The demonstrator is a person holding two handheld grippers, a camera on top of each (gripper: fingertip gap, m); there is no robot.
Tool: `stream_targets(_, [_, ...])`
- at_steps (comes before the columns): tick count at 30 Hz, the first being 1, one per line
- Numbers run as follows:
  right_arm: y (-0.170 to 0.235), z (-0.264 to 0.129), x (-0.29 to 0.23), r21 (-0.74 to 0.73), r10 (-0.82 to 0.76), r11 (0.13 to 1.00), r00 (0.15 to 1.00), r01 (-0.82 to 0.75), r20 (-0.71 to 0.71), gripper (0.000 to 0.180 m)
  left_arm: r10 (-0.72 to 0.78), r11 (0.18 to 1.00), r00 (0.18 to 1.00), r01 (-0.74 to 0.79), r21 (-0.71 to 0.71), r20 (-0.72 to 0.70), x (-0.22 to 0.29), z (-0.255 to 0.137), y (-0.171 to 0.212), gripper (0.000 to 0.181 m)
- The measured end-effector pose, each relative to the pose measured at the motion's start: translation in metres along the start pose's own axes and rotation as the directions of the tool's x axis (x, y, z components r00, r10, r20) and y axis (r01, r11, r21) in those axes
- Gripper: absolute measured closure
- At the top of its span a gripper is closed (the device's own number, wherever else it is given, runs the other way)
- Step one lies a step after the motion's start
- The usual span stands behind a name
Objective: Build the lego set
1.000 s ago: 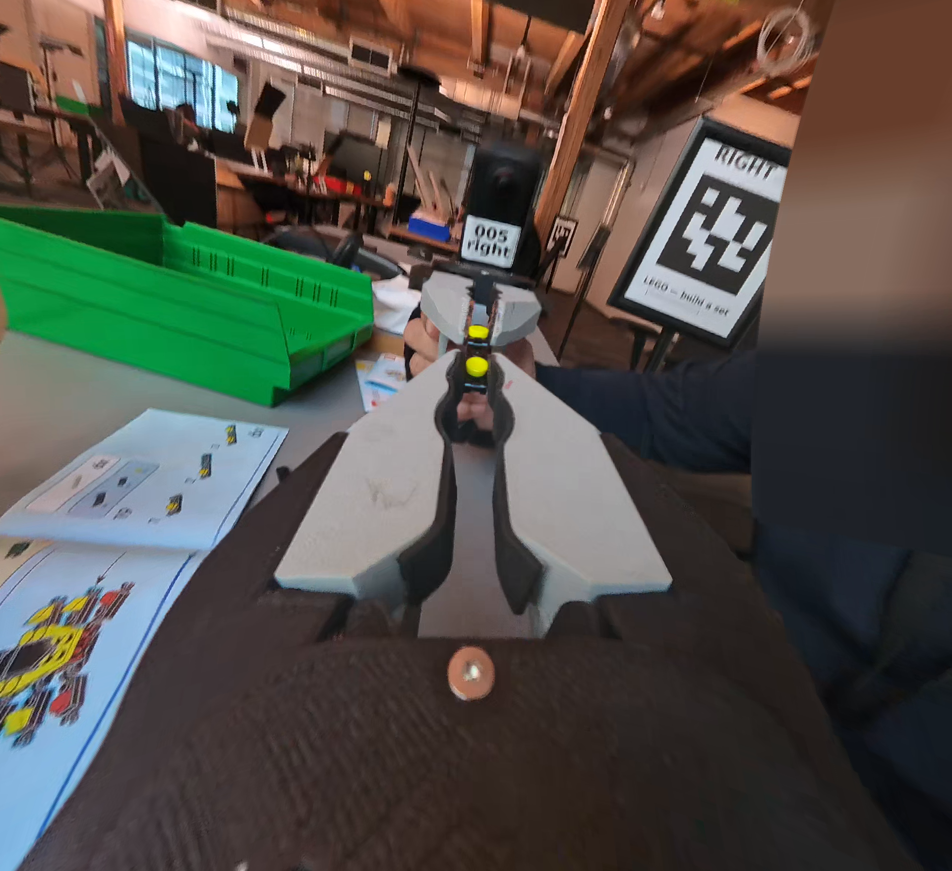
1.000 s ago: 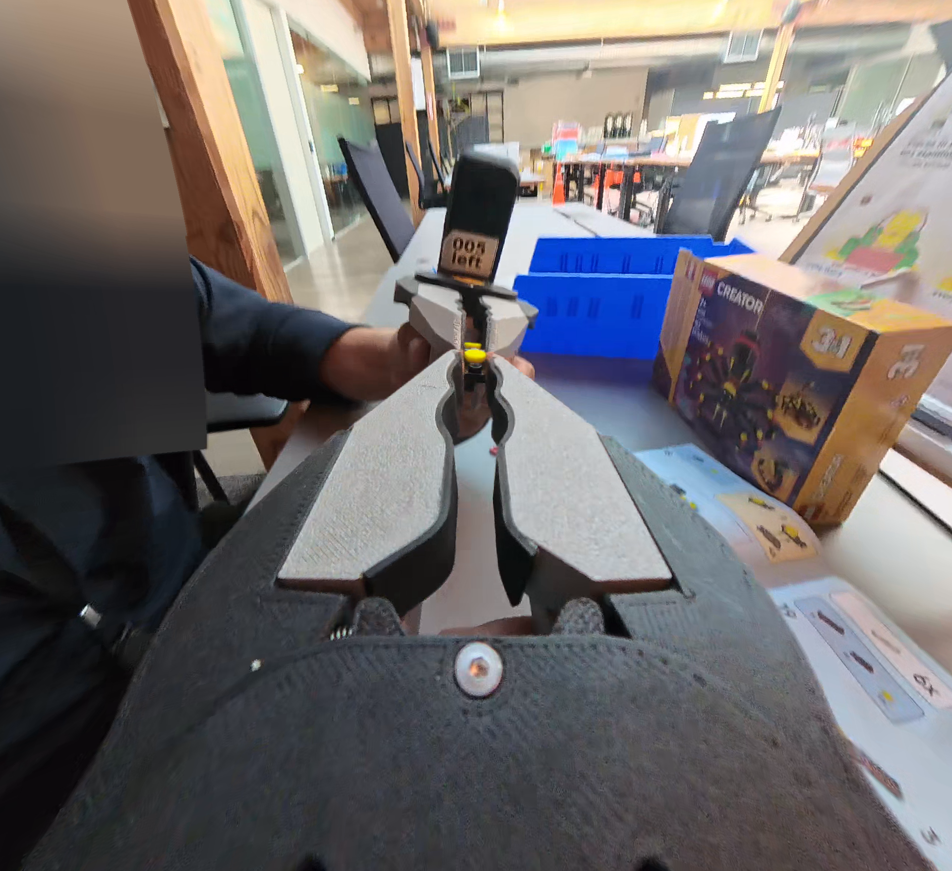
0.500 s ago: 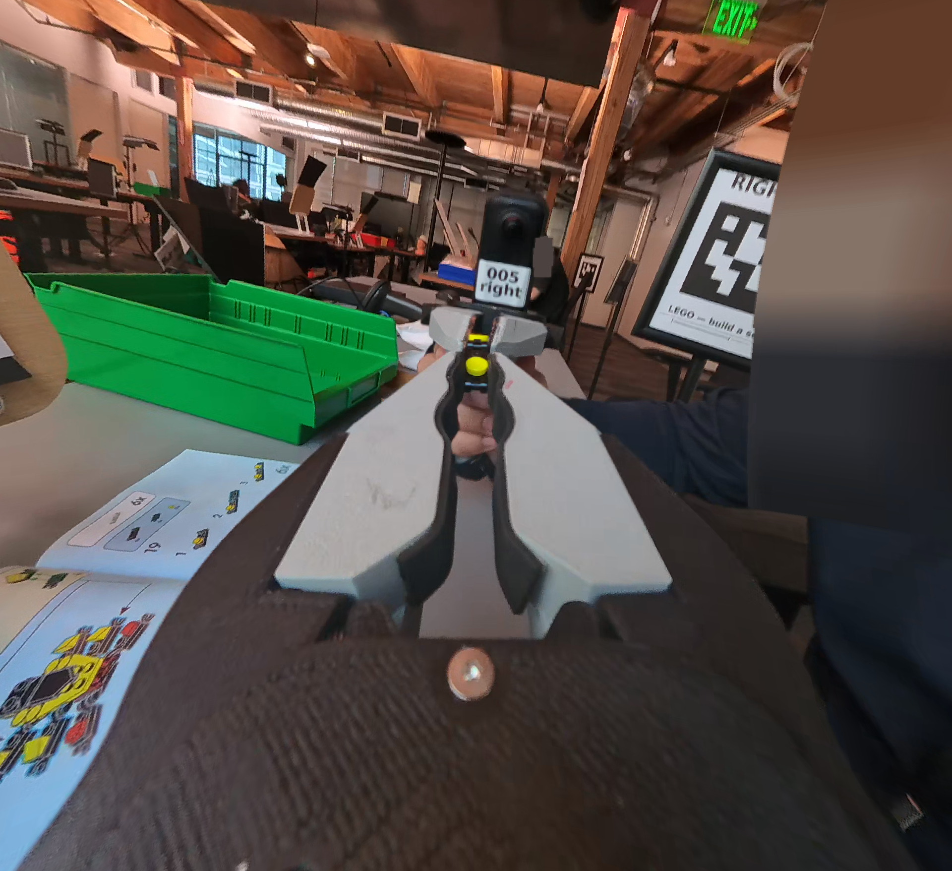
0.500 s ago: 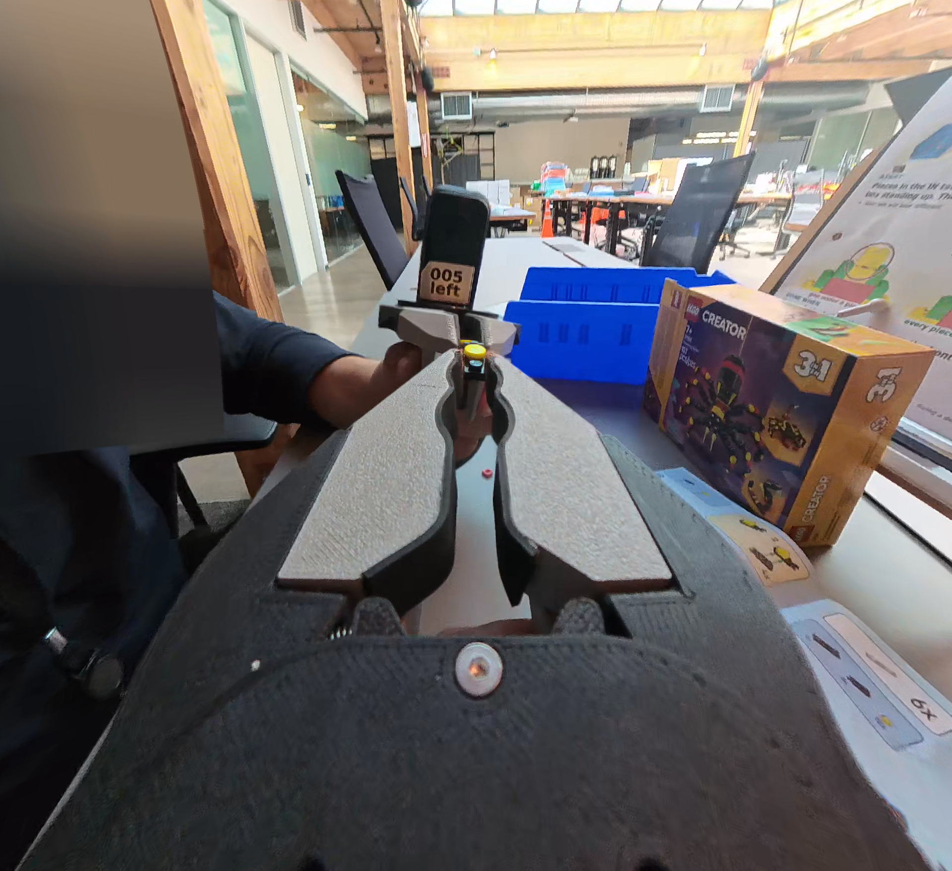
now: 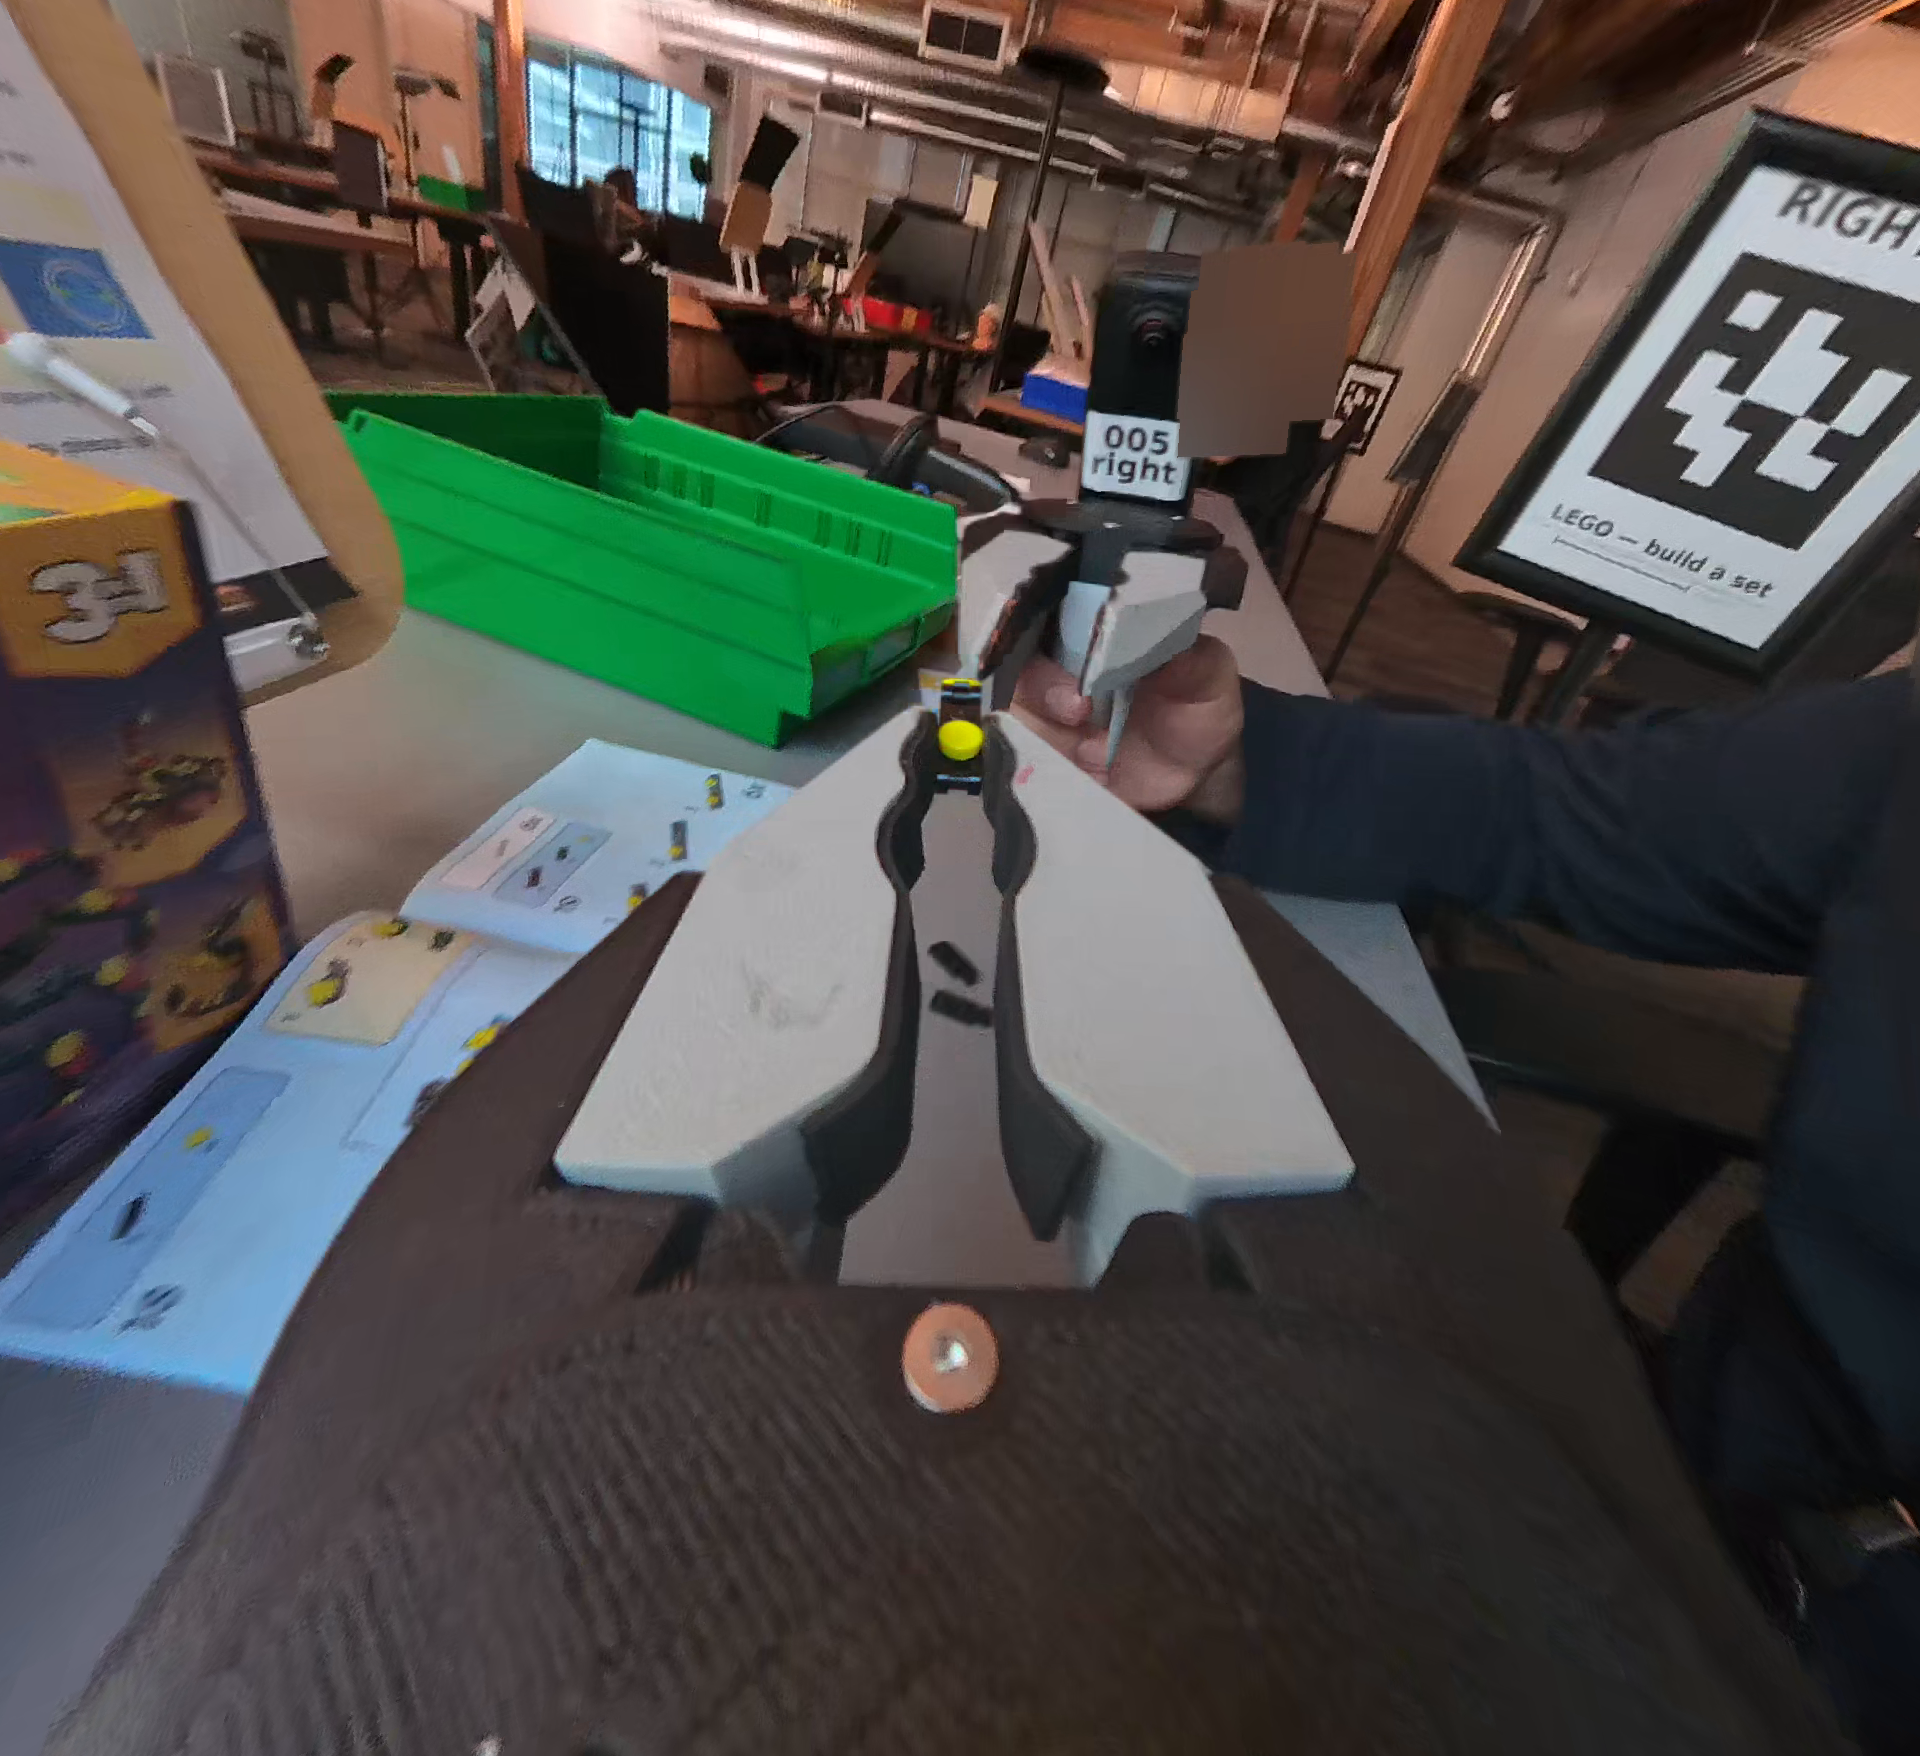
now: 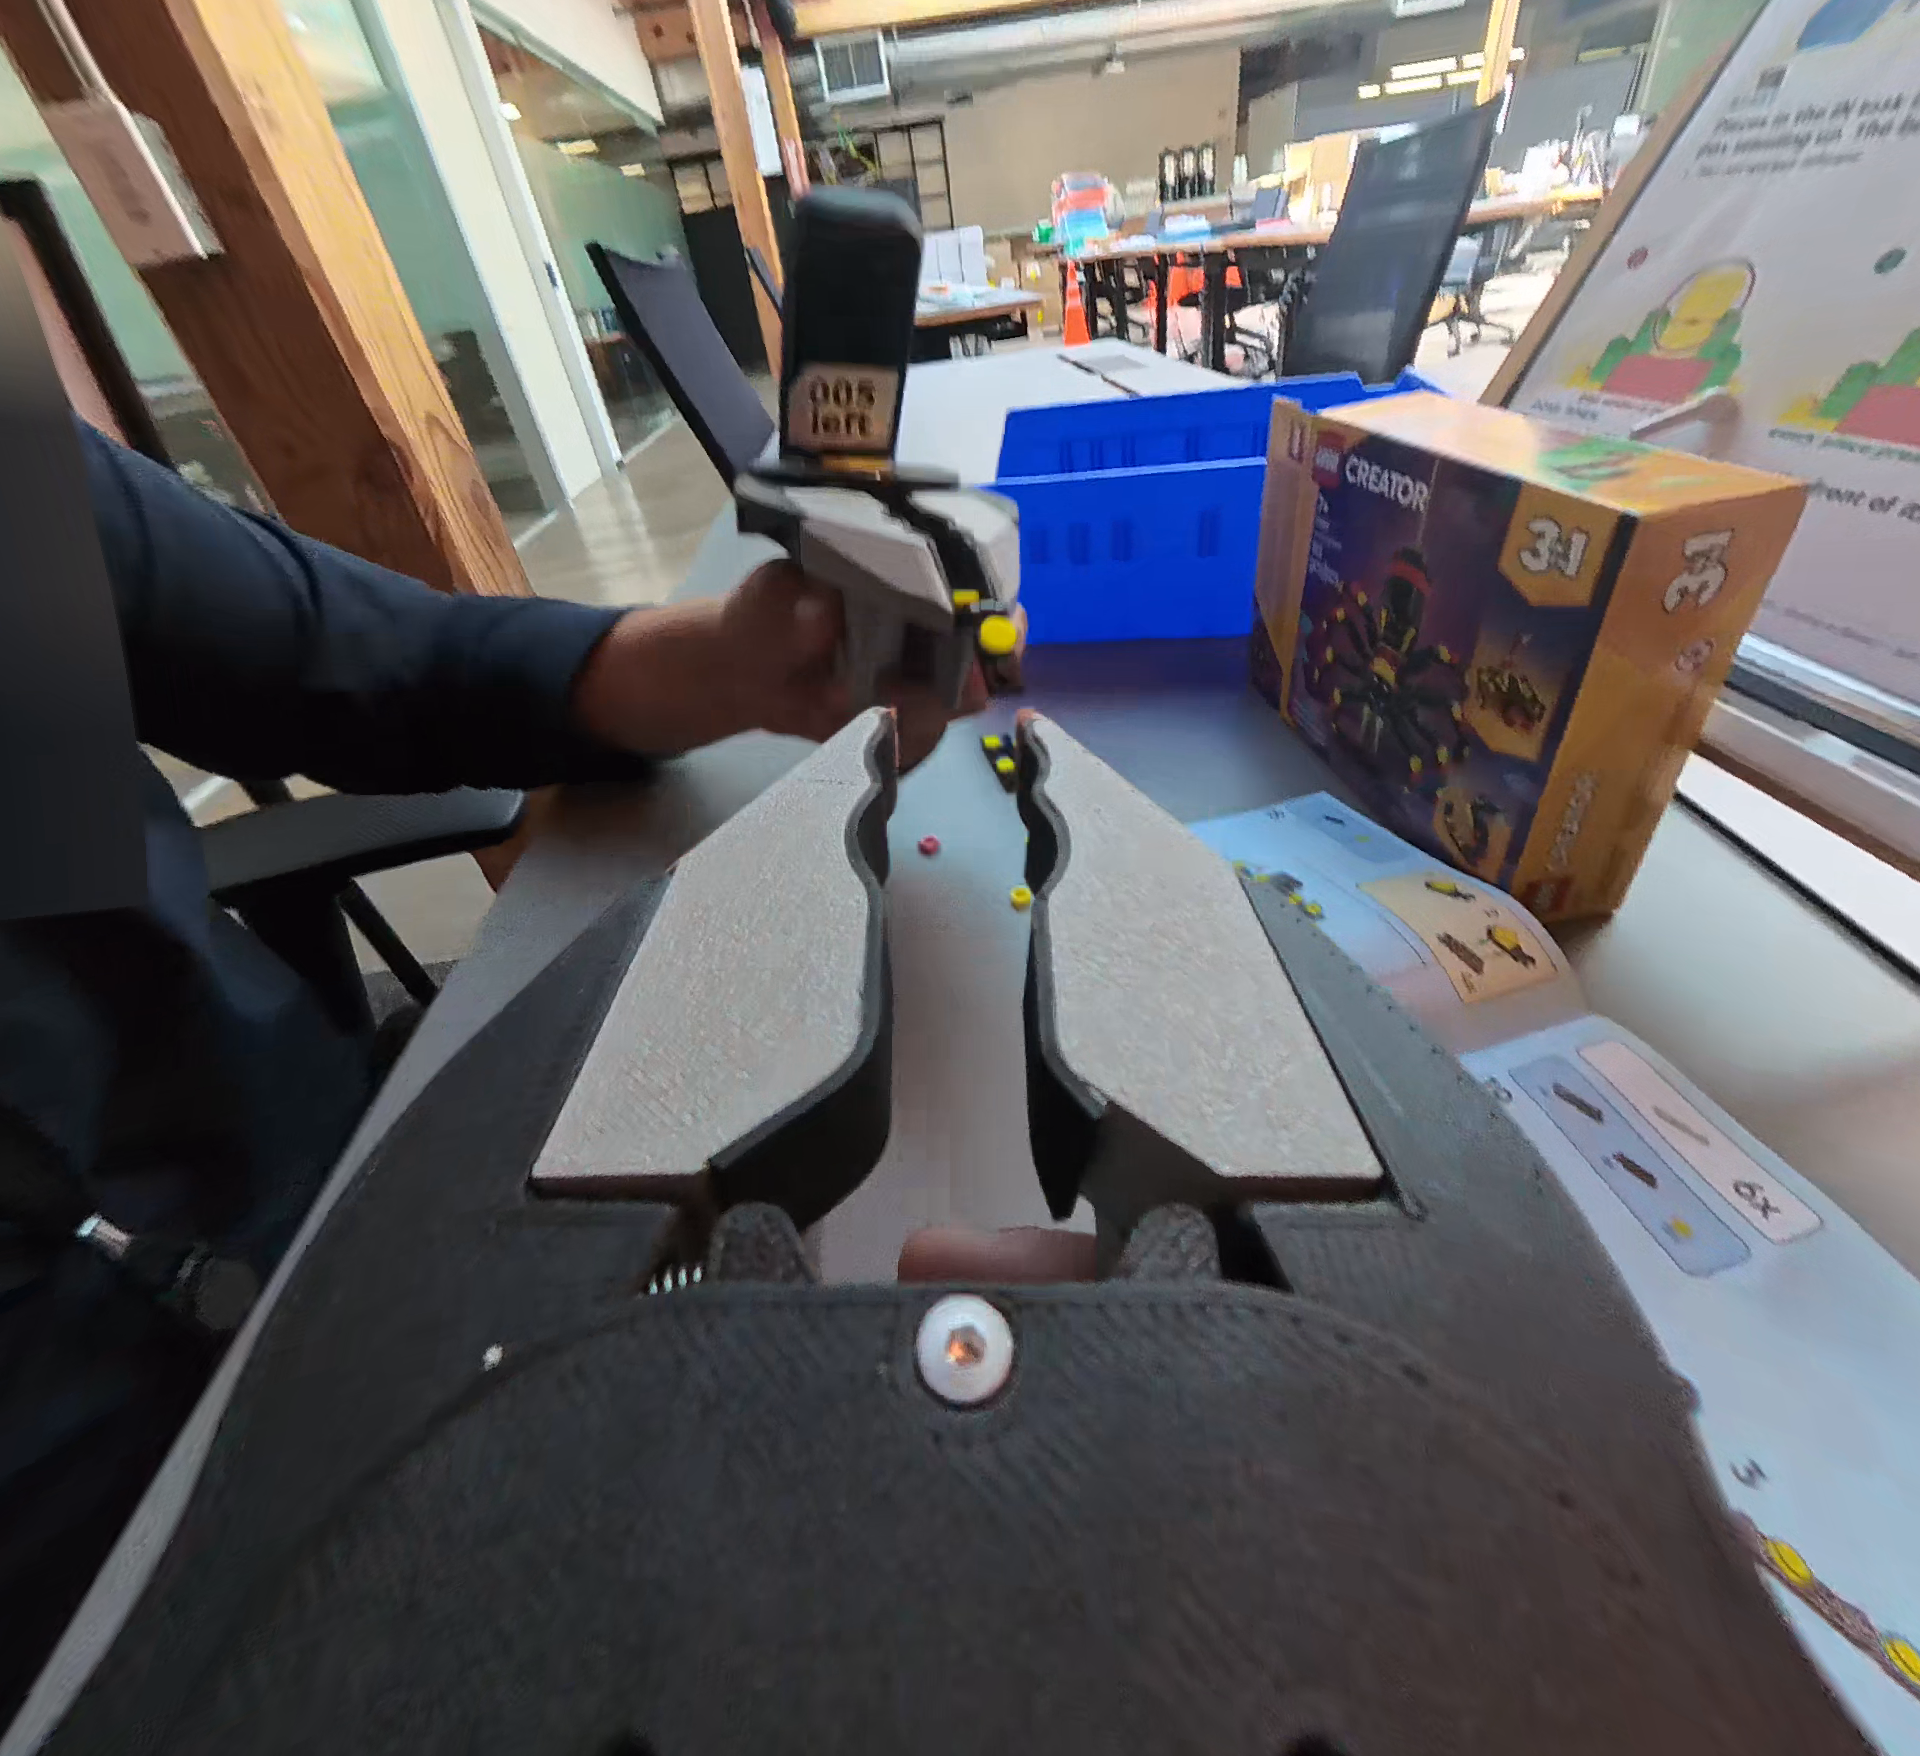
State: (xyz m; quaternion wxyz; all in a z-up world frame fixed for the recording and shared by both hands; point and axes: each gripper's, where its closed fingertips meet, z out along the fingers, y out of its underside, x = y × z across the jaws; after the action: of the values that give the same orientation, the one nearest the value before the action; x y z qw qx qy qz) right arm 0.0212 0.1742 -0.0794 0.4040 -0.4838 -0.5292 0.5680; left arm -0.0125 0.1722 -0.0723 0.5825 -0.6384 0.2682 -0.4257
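My left gripper (image 5: 958,738) is shut on a small black lego assembly with a round yellow stud (image 5: 958,740) at its fingertips and holds it above the grey table. In the right wrist view the same assembly (image 6: 994,633) shows in the left gripper (image 6: 977,636), higher and farther off. My right gripper (image 6: 958,732) is open and empty, its jaws apart, just short of the left one. A black-and-yellow piece (image 6: 1000,756), a red stud (image 6: 928,844) and a yellow stud (image 6: 1020,896) lie on the table between its fingers. Two black pieces (image 5: 956,979) lie under the left gripper.
The open instruction booklet (image 5: 582,865) lies beside the lego box (image 6: 1496,657). A green bin (image 5: 644,553) stands behind the booklet and a blue bin (image 6: 1132,532) at the table's other end. A framed sign (image 5: 1714,418) stands off the table. A person's sleeve (image 5: 1558,833) reaches across. Tip to tip, the grippers are about 4 cm apart.
My right gripper has opened and let go of the assembly. The two grippers have drawn apart and the left one keeps the piece. Both views have dipped toward the table.
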Motion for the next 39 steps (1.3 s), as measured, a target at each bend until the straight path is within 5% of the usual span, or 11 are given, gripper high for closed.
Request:
stream_targets(6, [0.032, 0.018, 0.013, -0.21, -0.144, 0.971, 0.98, 0.114, -0.135, 0.153, -0.139, 0.989, 0.988, 0.136, 0.053, 0.06, -0.028, -0.028, -0.019, 0.175])
stream_targets(13, [0.009, 0.028, -0.002, -0.186, -0.253, 0.958, 0.948, 0.219, -0.191, 0.154, -0.305, 0.952, 0.949, 0.306, -0.007, -0.083, -0.007, -0.013, -0.003, 0.175])
stream_targets(24, [0.001, 0.026, -0.01, -0.091, -0.065, 0.994, 0.993, 0.056, -0.096, 0.174, -0.252, 0.968, 0.955, 0.245, -0.059, -0.154, 0.013, -0.005, 0.003, 0.175])
stream_targets(39, [0.032, 0.026, -0.01, -0.267, -0.109, 0.959, 0.993, 0.091, -0.054, 0.174, 0.031, 0.941, 0.996, -0.055, -0.333, -0.078, 0.014, -0.01, 0.042, 0.175])
